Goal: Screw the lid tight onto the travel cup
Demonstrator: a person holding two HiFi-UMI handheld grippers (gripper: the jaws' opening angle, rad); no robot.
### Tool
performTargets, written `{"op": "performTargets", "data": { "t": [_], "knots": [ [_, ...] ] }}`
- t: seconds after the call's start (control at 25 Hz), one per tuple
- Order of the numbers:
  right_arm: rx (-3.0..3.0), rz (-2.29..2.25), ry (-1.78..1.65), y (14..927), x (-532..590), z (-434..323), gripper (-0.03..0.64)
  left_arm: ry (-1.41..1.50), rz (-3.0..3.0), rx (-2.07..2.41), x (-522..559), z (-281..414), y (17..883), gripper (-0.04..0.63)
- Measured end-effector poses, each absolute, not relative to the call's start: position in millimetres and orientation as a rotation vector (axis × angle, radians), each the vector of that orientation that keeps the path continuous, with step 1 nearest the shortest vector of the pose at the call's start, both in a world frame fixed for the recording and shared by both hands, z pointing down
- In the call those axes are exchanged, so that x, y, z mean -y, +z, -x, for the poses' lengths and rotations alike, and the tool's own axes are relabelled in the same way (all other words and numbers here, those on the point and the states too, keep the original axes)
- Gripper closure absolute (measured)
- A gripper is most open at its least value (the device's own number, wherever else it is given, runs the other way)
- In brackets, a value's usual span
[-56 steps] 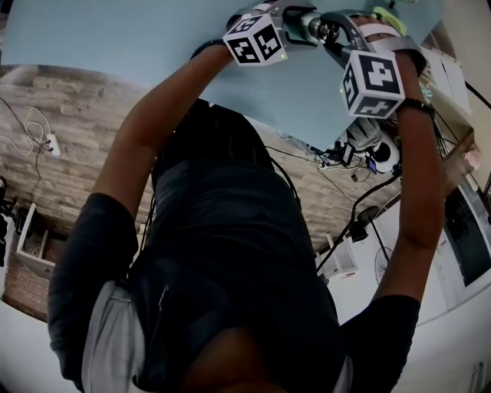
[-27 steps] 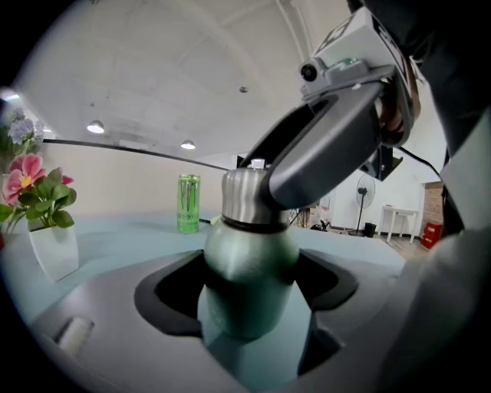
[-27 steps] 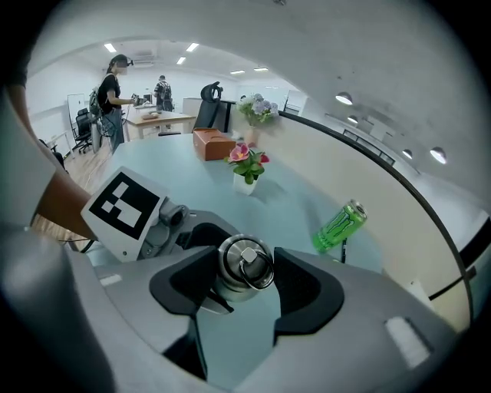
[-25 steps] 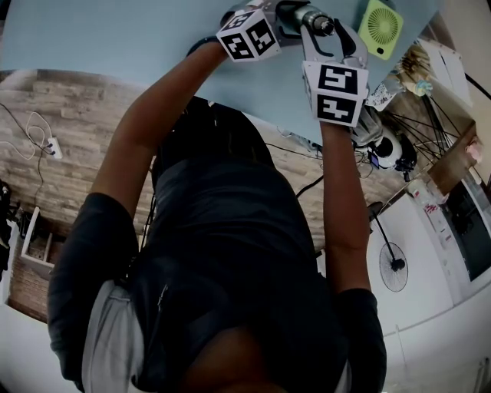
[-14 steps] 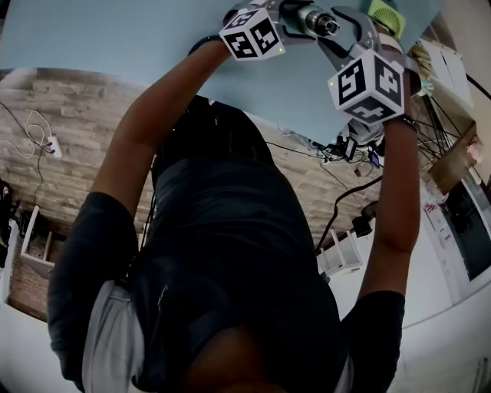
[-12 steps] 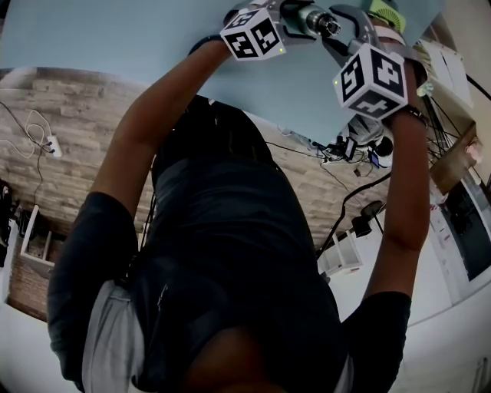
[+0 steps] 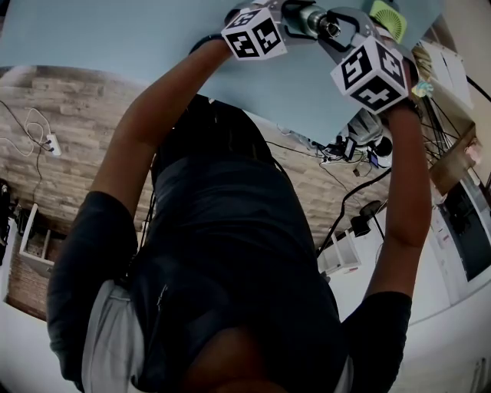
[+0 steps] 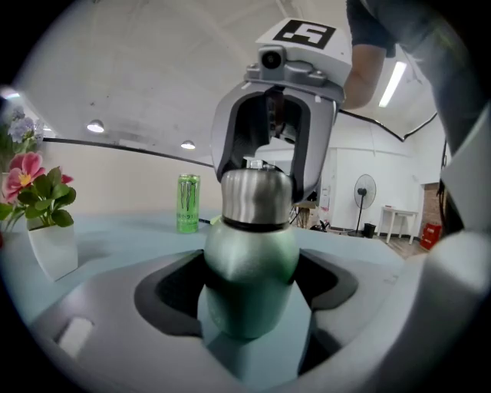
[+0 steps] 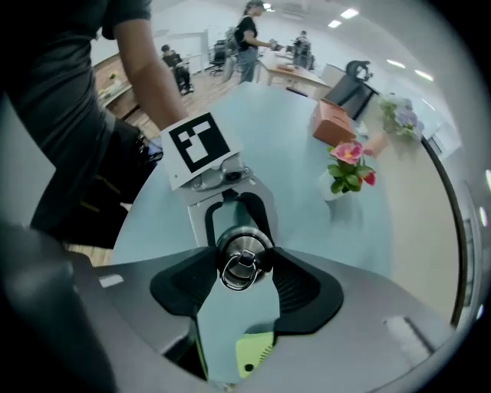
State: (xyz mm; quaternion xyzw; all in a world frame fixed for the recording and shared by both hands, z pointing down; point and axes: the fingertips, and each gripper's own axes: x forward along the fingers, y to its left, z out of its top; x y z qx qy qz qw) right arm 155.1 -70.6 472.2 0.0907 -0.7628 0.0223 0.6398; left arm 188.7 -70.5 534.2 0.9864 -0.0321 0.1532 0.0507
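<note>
Two grippers meet on one travel cup [image 8: 249,292], over the pale blue surface [image 8: 115,238]. Whether the cup's foot rests on that surface I cannot tell. The left gripper [image 8: 250,307] has its jaws pinched on the green body of the cup, low down, with a dark pad pressed to either side. The right gripper [image 9: 244,265] comes at the cup from the top end. Its jaws are closing on the steel lid [image 9: 242,253], and both pads touch the lid's rim, with the little ring on top showing between them. The lid sits on the cup's neck, above a dark band.

Beyond the cup a green drink can [image 8: 188,203] stands upright on the surface, and off to one side is a white pot of pink flowers [image 8: 47,222]. A small green fan [image 7: 383,11] lies near the right gripper. Farther back, past the surface, a pedestal fan [image 8: 364,203] stands on the floor by a white wall.
</note>
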Motion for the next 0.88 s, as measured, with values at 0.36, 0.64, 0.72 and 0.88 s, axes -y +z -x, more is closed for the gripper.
{"op": "performTargets", "data": {
  "t": [0.36,0.64,0.72,0.88],
  "knots": [
    [1.828,-1.129,0.551,462.4,83.3,-159.5,0.39,0.468,-3.006,0.104,71.5,-186.9,532.9,0.179],
    [1.79,-1.515,0.637,461.6,83.4,-165.3,0.391,0.471,-3.005,0.106,71.1,-186.5,532.9,0.179],
    [1.798,-1.502,0.634,461.5,83.7,-165.0,0.39,0.472,-3.006,0.107,71.4,-186.4,532.7,0.179],
    [1.802,-1.497,0.624,460.9,82.8,-166.6,0.39,0.471,-3.005,0.106,70.3,-188.2,532.1,0.179]
  ]
}}
